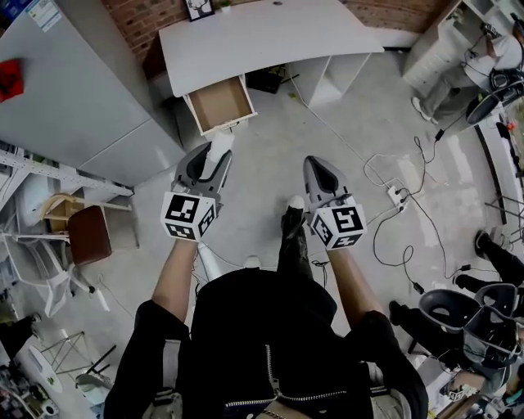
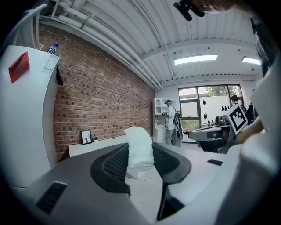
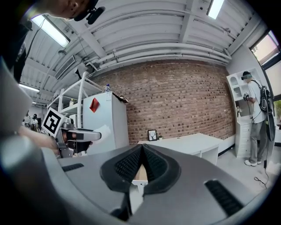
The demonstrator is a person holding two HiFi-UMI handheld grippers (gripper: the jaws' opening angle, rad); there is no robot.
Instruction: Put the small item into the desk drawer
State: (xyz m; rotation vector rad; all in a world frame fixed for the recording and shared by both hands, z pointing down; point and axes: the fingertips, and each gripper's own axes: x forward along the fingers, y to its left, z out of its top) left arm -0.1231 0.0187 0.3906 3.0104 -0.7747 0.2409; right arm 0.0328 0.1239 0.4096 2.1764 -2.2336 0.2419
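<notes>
Head view: both forearms reach forward side by side. The left tool is clamped on a white rolled cloth, held near the open drawer under the white worktop. The right tool has its jaws together, nothing between them.

Drawer out from the desk's left end, cabinet left of it, picture frame on the desk.

I work in lab-style office: brick wall, white desk, cables and power strip on concrete floor, office chairs, bare ceiling pipes.
</notes>
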